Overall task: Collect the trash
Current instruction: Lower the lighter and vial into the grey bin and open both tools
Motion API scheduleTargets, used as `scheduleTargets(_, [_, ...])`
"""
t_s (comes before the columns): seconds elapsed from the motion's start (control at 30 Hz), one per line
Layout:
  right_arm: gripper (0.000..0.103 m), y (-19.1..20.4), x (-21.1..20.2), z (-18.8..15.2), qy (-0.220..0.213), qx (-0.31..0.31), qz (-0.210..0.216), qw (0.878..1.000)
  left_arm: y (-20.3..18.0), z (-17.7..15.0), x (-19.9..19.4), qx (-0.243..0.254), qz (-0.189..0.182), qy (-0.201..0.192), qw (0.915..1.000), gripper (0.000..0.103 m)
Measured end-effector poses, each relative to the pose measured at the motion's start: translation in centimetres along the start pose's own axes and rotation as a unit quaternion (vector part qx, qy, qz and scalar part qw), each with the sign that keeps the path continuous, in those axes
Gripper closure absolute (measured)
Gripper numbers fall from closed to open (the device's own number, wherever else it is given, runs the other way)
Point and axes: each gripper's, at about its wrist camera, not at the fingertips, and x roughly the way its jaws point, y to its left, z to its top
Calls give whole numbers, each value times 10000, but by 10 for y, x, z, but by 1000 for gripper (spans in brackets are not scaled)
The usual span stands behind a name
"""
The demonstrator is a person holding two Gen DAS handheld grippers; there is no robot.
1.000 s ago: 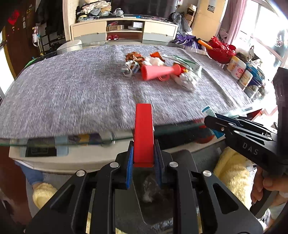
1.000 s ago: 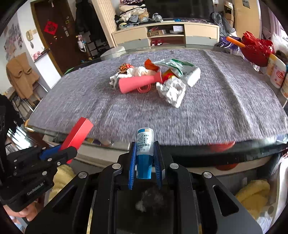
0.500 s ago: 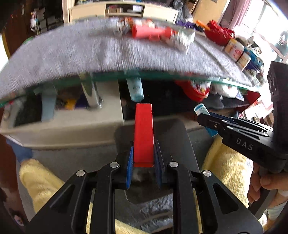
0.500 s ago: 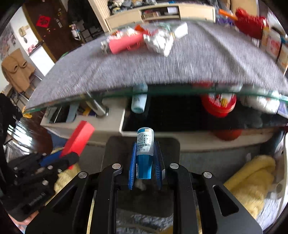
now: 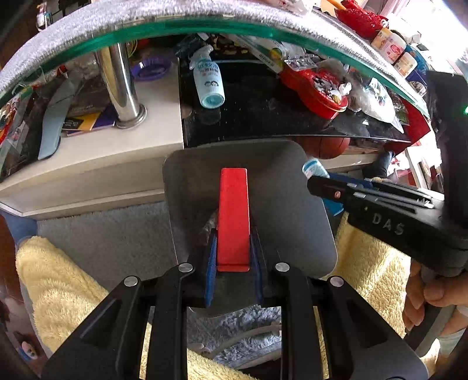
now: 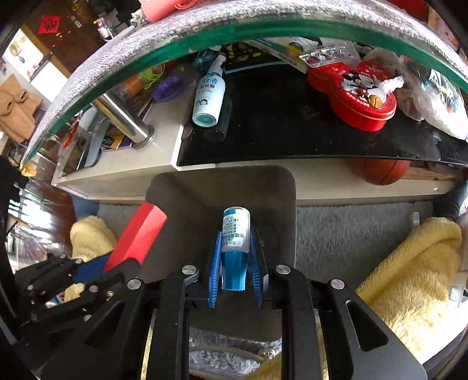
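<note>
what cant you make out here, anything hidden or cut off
- Inside of the grey square bin: both wrist views, hidden by the left gripper, the right gripper and what they hold.
- Print on the blue-and-white small bottle: right wrist view, too small to read.
- Trash on the grey felt tabletop: both views, cut off by the top edge.

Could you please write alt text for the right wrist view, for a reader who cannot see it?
The right tool grips a small blue bottle above a grey bin on the floor. At lower left, the left tool holds a red block.
</note>
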Motion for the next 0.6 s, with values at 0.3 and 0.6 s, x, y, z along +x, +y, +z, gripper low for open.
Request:
scheduleTargets(0.3, [39, -6, -2, 8, -106, 232, -152, 9996, 3, 3, 0, -2, 163, -41, 9999, 61])
scheduleTargets(0.6, [24, -17, -18, 15, -347, 434, -297, 9980, 14, 7, -13, -79, 379, -212, 9990, 42])
